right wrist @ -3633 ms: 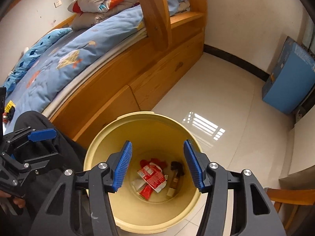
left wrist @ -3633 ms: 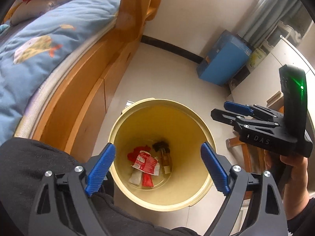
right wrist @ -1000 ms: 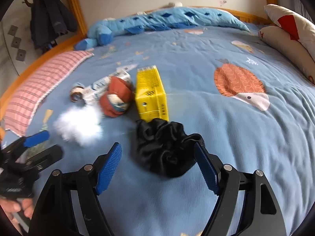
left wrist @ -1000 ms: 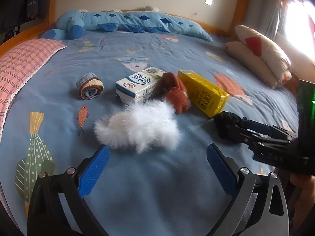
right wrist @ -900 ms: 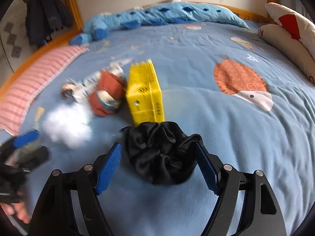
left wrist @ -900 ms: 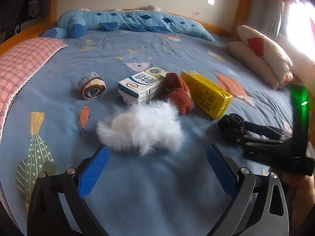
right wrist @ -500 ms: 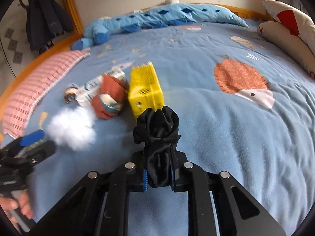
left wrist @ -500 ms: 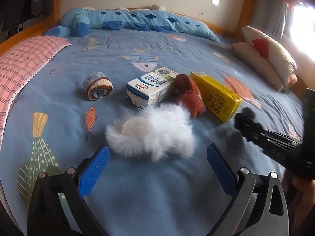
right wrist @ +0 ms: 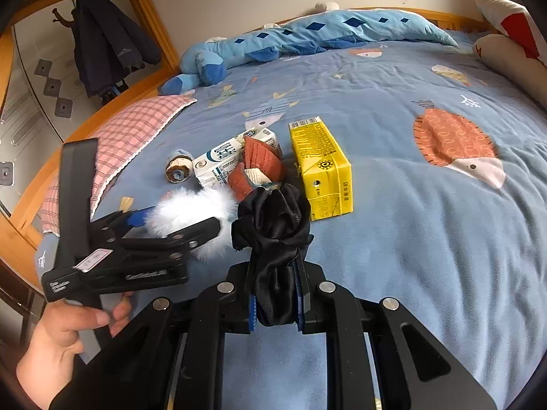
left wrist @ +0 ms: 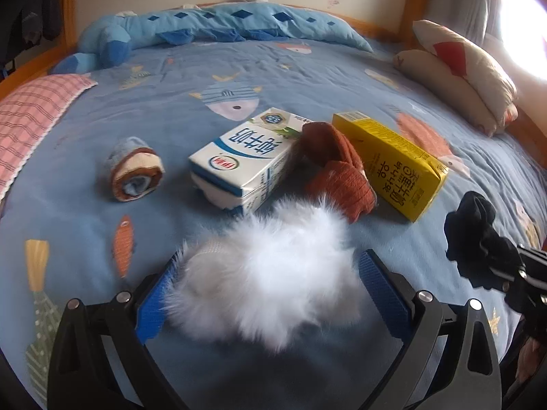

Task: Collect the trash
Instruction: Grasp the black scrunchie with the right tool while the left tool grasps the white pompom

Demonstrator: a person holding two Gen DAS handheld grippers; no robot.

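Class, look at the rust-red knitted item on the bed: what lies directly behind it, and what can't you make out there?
Behind the rust-red knit lie a white milk carton and a yellow drink carton, flanking it. The knit covers their near edges, so contact is unclear.

Before you is a bed under a blue quilt printed with fish. On the quilt lie a white milk carton, a rust-red sock touching it, a yellow drink carton just beside that, a rolled sock apart to the left, and a white fluffy ball nearest you. A pink checked pillow lies at the left edge, cream pillows at the right.
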